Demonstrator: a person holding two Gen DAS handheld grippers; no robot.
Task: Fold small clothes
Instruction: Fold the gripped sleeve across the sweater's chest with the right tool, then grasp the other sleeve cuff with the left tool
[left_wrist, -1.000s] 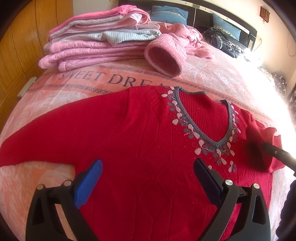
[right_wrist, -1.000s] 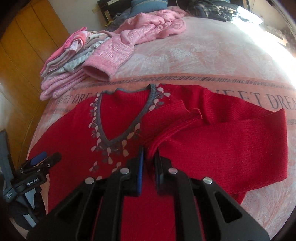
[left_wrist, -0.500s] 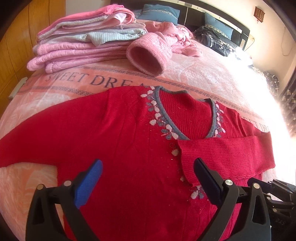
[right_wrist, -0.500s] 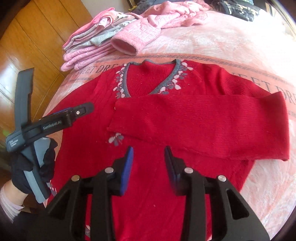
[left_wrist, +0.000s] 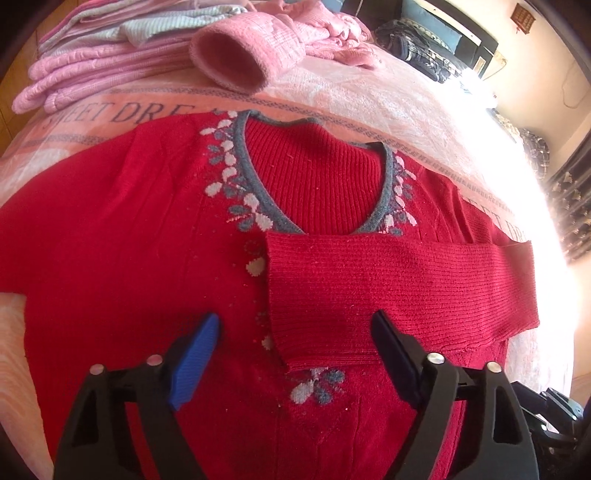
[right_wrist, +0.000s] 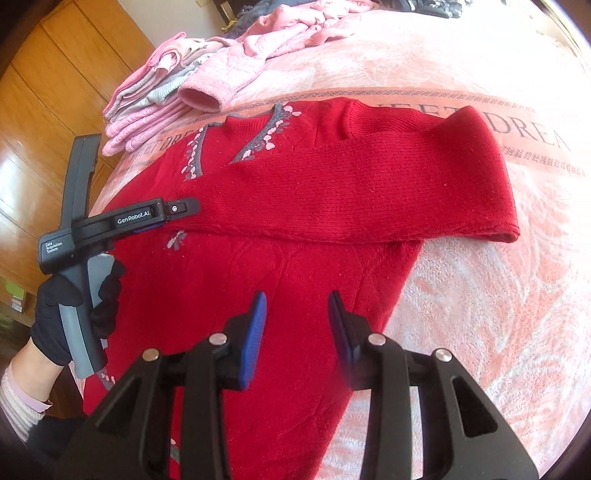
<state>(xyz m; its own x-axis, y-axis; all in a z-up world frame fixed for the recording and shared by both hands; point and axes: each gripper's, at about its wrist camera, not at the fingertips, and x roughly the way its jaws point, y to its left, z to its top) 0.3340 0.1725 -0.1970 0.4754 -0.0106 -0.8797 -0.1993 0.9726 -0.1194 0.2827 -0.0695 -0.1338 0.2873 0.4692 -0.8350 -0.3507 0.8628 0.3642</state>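
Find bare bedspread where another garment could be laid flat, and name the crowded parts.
Free: the wide bedspread right of the red sweater, below its folded sleeve. Crowded: the folded pink stack and loose pink sweater beyond the collar, with dark clothes at the headboard.

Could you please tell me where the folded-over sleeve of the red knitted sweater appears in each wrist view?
Left wrist view: the folded-over red knitted sleeve lies across the chest at centre right, its cuff end near the middle.
Right wrist view: the same sleeve runs across the upper middle, its fold at the right.
Shared landmark: the grey V-neck trim with leaf pattern.
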